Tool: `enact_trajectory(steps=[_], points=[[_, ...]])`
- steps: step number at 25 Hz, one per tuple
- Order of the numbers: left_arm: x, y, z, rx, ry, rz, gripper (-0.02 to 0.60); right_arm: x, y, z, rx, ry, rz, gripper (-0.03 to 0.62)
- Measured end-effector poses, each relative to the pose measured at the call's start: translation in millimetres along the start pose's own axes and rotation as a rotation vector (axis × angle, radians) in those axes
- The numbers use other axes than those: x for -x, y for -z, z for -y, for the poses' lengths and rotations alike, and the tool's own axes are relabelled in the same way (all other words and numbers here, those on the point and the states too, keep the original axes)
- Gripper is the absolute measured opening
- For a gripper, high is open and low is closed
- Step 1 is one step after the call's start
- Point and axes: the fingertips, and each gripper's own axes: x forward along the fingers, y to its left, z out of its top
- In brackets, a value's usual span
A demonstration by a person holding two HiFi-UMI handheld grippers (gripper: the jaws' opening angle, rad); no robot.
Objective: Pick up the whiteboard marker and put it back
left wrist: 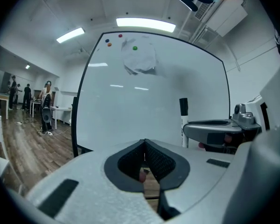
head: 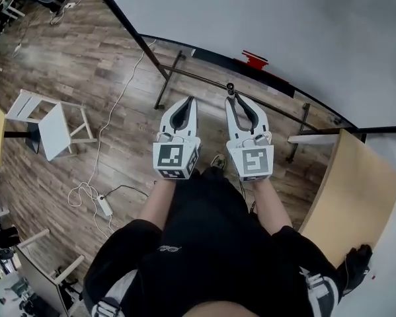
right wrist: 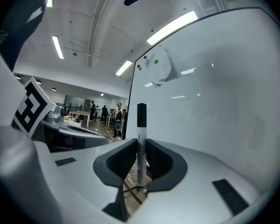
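Evidently the marker [right wrist: 140,134] stood upright, clamped in the right gripper [right wrist: 140,146] before the whiteboard [right wrist: 214,97]. Probably light, stiff and smooth, it seemed best pinched mid-barrel. The left gripper [left wrist: 145,143] had its jaws together, empty.

Bright, even indoor light from ceiling strip lights [left wrist: 144,24]. Soft streak reflections on whiteboard [right wrist: 214,92]. Both gripper views: heavy fisheye, black vignette corners, close foreground soft. Head view sharp, edges bowed, shadows faint.
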Motion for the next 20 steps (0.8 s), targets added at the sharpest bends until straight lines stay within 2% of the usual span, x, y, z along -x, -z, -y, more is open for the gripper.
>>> enact_trajectory(steps=[3, 9, 15, 20], points=[[-0.1, 9.8, 2.0, 0.002, -0.009, -0.025, 0.006, 1.6, 8.0, 1.2, 0.014, -0.01, -0.031, 0.054], [-8.1, 13.9, -2.5, 0.005, -0.012, -0.044, 0.006, -8.4, 26.3, -0.4, 0.14, -0.035, -0.141, 0.054], [-28.2, 31.4, -28.7, 0.044, -0.011, -0.08, 0.006, -36.9, 35.8, -5.8, 0.211, -0.033, -0.199, 0.054], [-56.2, 38.1, -55.0, 0.075, 0.02, -0.09, 0.006, -72.6, 50.5, -4.0, 0.327, -0.047, -0.314, 0.054]])
